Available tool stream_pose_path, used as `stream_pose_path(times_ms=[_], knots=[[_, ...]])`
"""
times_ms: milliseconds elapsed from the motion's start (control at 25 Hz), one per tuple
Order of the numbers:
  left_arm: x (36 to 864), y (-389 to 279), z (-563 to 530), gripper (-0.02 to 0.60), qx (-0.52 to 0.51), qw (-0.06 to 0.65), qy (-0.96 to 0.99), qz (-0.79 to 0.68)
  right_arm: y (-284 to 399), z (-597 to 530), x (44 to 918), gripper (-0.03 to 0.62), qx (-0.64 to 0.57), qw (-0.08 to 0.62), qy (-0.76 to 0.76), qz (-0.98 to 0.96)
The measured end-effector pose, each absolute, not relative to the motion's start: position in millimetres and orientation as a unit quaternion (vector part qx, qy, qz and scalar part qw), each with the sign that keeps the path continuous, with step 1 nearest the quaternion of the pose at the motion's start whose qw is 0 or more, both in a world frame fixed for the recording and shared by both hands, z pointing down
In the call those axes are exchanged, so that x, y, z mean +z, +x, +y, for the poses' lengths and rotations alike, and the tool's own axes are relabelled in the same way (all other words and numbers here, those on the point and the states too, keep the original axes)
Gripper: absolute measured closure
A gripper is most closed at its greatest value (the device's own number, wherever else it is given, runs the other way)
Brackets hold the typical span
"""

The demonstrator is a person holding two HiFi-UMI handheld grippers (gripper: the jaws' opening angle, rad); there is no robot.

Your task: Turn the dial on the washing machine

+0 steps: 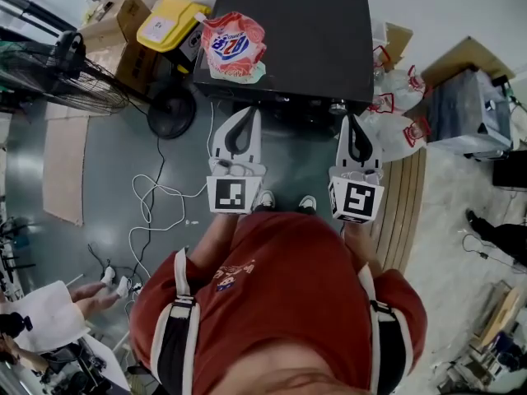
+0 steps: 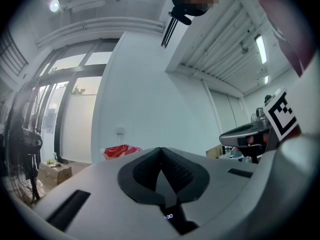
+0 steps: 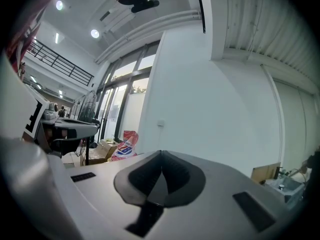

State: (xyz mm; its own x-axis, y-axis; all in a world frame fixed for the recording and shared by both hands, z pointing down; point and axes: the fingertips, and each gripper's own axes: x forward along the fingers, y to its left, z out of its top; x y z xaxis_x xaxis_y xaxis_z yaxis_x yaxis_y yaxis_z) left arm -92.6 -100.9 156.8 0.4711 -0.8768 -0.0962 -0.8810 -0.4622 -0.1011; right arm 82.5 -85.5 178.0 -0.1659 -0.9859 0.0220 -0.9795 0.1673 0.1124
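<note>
Red shirt [image 1: 280, 303] overhangs grey floor [image 1: 115, 167] beside washing machine [image 1: 309, 39]

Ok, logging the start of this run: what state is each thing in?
Left tool, shut, empty.
Right tool, shut, empty.
Washing machine, untouched by either tool.
Detergent bag, lying on the machine's top.
Dial, not visible.
Fan, spinning or not, cannot tell.

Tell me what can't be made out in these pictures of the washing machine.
1. The dial: in no view. The head view shows only the washing machine's dark top; its front lies out of sight under that edge.
2. The same front in both gripper views: covered by the bodies of the shut left gripper and right gripper.
3. The detergent bag's print: too small in the head view, partly behind the gripper bodies elsewhere.
</note>
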Motion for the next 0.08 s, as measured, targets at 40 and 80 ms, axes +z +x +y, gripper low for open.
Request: stream_pose_path(times_ms=[40,80], knots=[[157.6,-93.3,-101.0,0.572,0.015,0.069,-0.855,0.514,82.2,-85.7,178.7,0.585,-0.036,0.045,0.644,-0.763],[158.4,-93.9,-101.0,0.572,0.014,0.069,-0.854,0.515,82.0,-85.8,179.4,0.586,-0.035,0.046,0.645,-0.762]])
